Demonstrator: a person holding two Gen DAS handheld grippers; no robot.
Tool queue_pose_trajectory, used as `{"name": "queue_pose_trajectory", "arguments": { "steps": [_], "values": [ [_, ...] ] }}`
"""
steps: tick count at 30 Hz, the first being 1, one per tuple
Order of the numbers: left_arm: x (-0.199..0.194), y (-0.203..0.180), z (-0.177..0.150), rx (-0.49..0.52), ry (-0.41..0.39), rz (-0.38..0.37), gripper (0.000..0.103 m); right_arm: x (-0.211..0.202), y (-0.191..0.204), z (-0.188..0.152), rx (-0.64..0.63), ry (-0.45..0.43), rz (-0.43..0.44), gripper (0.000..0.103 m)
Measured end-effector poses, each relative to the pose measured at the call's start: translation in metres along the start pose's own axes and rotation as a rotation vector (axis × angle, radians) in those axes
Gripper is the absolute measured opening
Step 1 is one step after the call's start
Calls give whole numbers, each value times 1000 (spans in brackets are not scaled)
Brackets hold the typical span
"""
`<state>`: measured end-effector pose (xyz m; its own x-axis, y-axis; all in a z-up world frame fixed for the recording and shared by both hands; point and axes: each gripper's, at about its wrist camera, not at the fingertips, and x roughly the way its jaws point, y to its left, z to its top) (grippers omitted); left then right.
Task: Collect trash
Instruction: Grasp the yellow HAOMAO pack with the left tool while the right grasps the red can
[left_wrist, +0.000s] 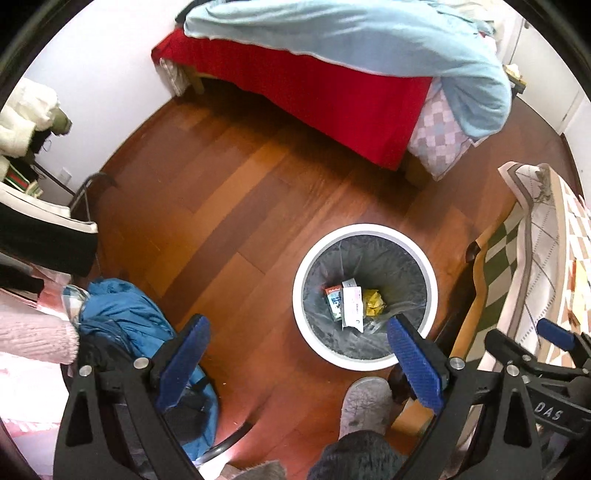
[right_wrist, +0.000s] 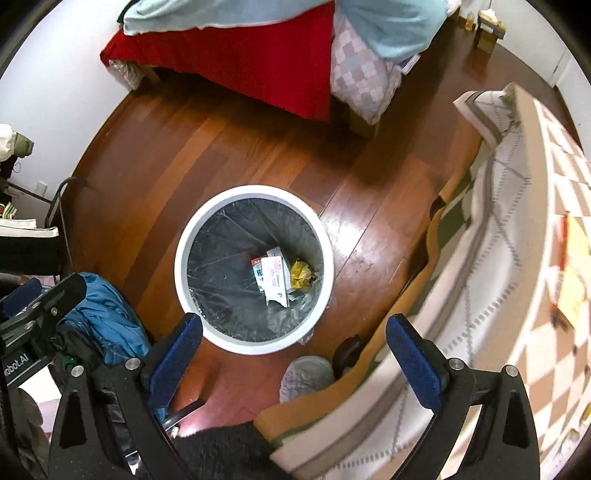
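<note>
A: Bedroom w/ a wood floor, bed at the back, table w/ a checked cloth on the right side. Where's the bin?

B: White bin stands on the floor betw. the bed and the table, black liner inside. Both cams look down into it.

A: Anything in it?

B: Yes, a white packet, a small printed carton and a yellow wrapper lie at the bottom. So some trash is already collected, I'd say.

A: Grippers?

B: Left gripper spread wide, nothing betw. the blue pads. Right gripper same, spread and empty.

A: What's left?

B: Hard to say. On the tabletop at far right there's a yellow-red thing, too blurred to tell if it's trash. Floor near the bin shows no loose litter. Blue jacket and grey slipper prob. aren't trash.
</note>
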<state>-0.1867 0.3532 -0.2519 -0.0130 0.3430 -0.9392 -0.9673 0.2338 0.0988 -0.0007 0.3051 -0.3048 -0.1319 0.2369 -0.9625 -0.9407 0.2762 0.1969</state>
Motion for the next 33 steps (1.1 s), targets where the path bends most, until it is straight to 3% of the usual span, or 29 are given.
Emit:
{"name": "queue_pose_trajectory", "arguments": {
  "steps": [12, 20, 25, 33],
  "values": [
    [-99, -12, -27, 54, -129, -36, 98, -109, -2, -43, 6, -161, 36, 101],
    [-153, -54, -36, 117, -217, -84, 98, -180, -30, -71, 74, -276, 100, 101],
    [-148, -110, -39, 168, -206, -131, 98, -215, -87, -92, 207, -347, 99, 101],
    [-95, -260, -32, 288, -102, -230, 98, -207, -237, -127, 488, -346, -106, 101]
  ]
}}
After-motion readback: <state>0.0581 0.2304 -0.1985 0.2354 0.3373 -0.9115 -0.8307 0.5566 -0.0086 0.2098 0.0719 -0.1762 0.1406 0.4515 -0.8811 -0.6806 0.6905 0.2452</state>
